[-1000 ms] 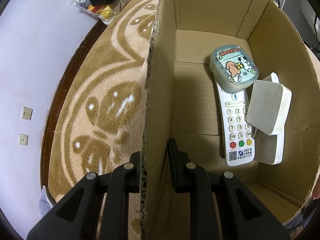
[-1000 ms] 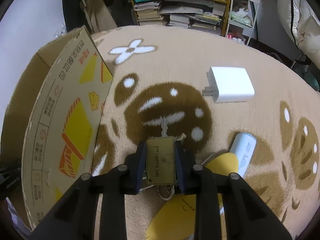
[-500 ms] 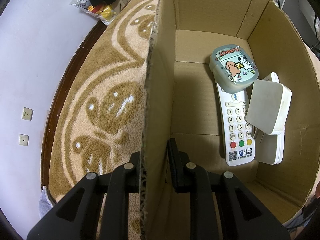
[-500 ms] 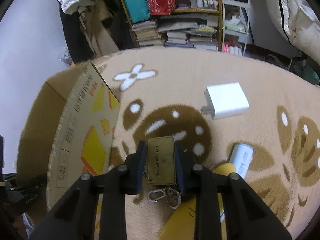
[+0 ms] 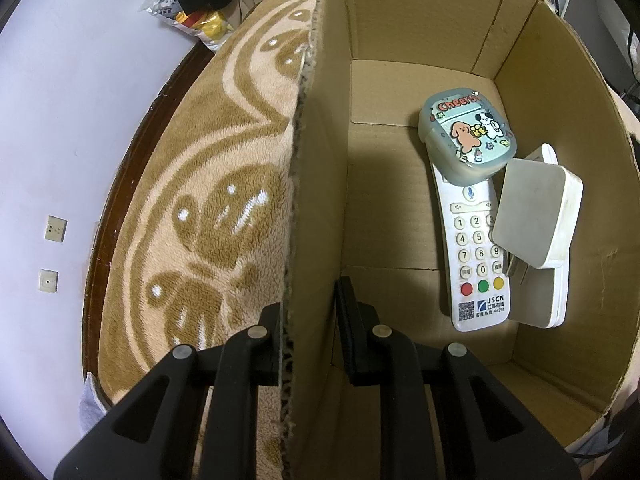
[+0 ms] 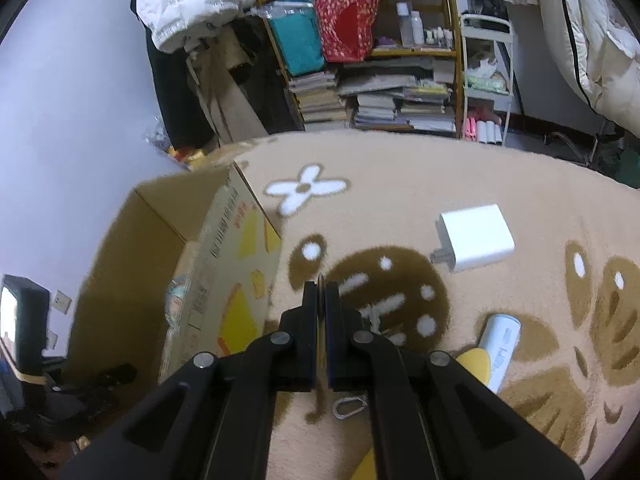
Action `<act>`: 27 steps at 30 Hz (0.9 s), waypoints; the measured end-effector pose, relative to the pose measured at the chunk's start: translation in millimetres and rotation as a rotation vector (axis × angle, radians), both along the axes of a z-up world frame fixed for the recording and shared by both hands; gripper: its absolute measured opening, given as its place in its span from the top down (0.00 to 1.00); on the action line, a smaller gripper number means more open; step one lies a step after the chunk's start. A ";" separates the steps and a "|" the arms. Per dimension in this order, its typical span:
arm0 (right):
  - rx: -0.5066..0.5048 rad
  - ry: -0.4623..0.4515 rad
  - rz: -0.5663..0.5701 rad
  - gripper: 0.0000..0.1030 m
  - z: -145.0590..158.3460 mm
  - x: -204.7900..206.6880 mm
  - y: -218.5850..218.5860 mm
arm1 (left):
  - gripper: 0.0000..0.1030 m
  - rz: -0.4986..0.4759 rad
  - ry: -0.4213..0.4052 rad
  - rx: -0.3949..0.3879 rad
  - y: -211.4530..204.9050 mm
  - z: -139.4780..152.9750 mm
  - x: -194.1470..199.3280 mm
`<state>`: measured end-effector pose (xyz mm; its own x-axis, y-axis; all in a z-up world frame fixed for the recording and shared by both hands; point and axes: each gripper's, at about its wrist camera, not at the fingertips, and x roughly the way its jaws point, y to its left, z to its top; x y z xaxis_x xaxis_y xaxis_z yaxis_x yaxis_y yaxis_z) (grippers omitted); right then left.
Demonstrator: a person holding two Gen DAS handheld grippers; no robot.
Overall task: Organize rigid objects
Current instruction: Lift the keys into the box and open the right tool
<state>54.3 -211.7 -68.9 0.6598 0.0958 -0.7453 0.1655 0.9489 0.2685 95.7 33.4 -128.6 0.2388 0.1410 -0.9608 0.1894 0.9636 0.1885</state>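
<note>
While edge-on, thin card between shut right tongs.

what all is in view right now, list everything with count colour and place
cardboard box: 1, brown, on the rug, its wall between the left tongs' fingers
remote: 1, white, on the box floor
cartoon case: 1, grey-green, atop the remote's far end
charger in box: 1, off-white, leaning over the remote
flat white item: 1, under that charger, kind unclear
card: 1, thin, gold-edged, edge-on in the right tongs
carabiner: 1, silver, below the right tongs
charger on rug: 1, white
cylinder: 1, white, on the rug
rug: 1, tan and brown
bookshelf: 1, wooden, behind
left tongs: black
right tongs: black
</note>
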 end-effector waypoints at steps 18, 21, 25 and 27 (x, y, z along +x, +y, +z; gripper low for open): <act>0.019 -0.254 0.075 0.96 71.9 -20.6 38.7 | 0.82 -0.005 -0.001 0.008 -1.2 -0.1 -0.2; 0.027 -0.282 0.099 0.96 80.4 -25.2 46.8 | 0.82 -0.004 -0.001 0.006 -0.7 0.1 -0.1; 0.034 -0.312 0.132 0.96 87.5 -30.3 57.6 | 0.83 -0.002 -0.002 0.003 -1.4 0.0 -0.5; 0.040 -0.324 0.145 0.96 89.5 -31.1 62.0 | 0.84 -0.005 -0.004 0.000 -1.4 0.3 -1.1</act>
<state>23.2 -149.7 20.6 0.8387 0.2303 -0.4934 -0.0698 0.9442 0.3220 94.6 31.9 -128.3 0.2429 0.1398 -0.9599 0.1933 0.9627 0.1891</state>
